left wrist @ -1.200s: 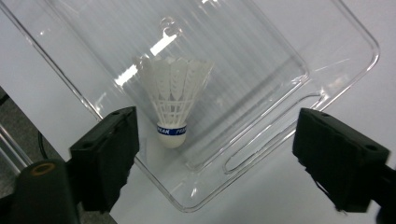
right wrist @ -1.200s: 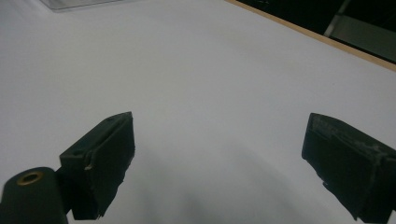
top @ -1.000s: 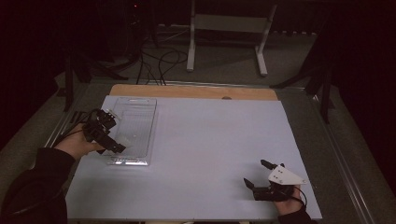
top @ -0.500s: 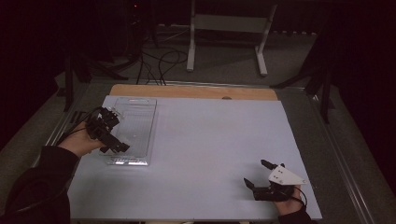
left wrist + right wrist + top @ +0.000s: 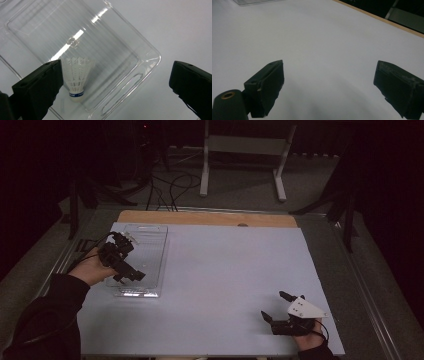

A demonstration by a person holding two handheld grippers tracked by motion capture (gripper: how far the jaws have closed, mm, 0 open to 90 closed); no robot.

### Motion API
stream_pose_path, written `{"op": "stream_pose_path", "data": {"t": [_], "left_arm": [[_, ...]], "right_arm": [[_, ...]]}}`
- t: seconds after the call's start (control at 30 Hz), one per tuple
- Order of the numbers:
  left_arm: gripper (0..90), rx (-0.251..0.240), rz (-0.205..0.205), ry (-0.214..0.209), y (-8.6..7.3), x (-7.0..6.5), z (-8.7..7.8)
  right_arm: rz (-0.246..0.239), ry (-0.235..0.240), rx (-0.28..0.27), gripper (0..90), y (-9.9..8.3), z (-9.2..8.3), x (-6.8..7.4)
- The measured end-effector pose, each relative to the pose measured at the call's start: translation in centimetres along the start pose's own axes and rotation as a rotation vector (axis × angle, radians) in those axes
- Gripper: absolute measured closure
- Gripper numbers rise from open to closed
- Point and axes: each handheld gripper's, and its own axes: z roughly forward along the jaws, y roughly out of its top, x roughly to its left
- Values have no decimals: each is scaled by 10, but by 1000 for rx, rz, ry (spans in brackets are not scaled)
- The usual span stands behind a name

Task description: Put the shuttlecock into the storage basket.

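Left gripper view: we see the shuttlecock [image 5: 76, 78] standing cork-down in the clear tray [image 5: 140, 53], beside our left gripper [image 5: 115, 92], whose jaws have just been opening, now released. Our right gripper [image 5: 276, 306] rests agape, well apart.

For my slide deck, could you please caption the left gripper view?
Open left gripper above a white shuttlecock standing in a clear plastic tray.
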Motion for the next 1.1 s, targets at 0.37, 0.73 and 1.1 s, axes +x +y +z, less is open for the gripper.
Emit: {"op": "stream_pose_path", "data": {"t": [0.37,0.73,1.1], "left_arm": [[3,-18,30,-11,15,-11,2],[4,-20,69,-21,31,-25,8],[4,-42,130,-70,44,-43,12]], "right_arm": [[-2,4,4,93,0,0,0],[-5,7,7,93,0,0,0],[-3,6,5,93,0,0,0]]}}
